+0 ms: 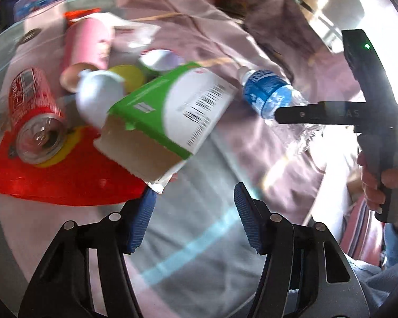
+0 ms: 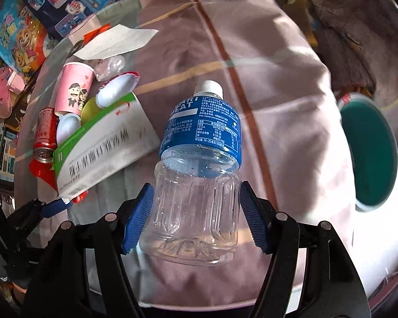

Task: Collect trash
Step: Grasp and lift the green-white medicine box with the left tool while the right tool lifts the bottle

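Observation:
My right gripper (image 2: 196,212) is shut on an empty clear bottle with a blue label (image 2: 199,164), held above a pink cloth-covered glass table (image 2: 265,53). The bottle also shows in the left wrist view (image 1: 270,92). My left gripper (image 1: 193,206) is open, its left fingertip touching the corner of a green and white carton (image 1: 169,116); the carton also shows in the right wrist view (image 2: 103,148). A red can (image 1: 34,116), a pink paper cup (image 1: 85,50), white lids (image 1: 98,98) and a red wrapper (image 1: 66,180) lie beside the carton.
A teal round bin (image 2: 368,153) stands at the right past the table edge. Colourful toy boxes (image 2: 53,0) are stacked beyond the table's far left. A white paper napkin (image 2: 114,42) lies at the back of the trash pile.

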Demonstrator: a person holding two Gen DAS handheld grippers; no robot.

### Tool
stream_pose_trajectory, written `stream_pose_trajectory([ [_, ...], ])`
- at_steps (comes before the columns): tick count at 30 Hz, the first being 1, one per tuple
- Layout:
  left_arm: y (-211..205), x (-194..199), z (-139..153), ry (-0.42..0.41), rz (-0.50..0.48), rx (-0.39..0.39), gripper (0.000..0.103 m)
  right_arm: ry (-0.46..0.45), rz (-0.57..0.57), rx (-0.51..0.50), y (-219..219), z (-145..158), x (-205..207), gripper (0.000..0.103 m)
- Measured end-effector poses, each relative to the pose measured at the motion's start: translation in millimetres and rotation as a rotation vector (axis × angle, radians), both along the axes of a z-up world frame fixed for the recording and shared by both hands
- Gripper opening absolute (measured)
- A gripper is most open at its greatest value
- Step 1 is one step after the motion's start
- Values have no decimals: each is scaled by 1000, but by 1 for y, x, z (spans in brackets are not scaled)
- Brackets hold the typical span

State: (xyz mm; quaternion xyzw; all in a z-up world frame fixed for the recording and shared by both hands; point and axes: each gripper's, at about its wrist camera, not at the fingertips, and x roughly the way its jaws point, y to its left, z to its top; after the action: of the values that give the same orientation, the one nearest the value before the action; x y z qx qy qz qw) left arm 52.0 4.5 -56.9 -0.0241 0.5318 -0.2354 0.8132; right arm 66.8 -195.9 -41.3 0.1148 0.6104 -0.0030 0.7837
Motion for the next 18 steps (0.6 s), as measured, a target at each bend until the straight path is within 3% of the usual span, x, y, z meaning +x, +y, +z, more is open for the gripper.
stream_pose_trajectory([
  [5,0,-18,15,-29,-20,43,68,15,-27,6,-23,-1,-29,63],
  [9,13,-19,35,-111,-6,97,94,34,-33,18,-28,-4,-39,64],
  [14,0,23,39,-135,-68,173,96,54,-47,30,-28,-7,-37,64],
  [18,-16,51,30,-90,-146,185,96,75,-60,40,-28,-10,-33,64],
])
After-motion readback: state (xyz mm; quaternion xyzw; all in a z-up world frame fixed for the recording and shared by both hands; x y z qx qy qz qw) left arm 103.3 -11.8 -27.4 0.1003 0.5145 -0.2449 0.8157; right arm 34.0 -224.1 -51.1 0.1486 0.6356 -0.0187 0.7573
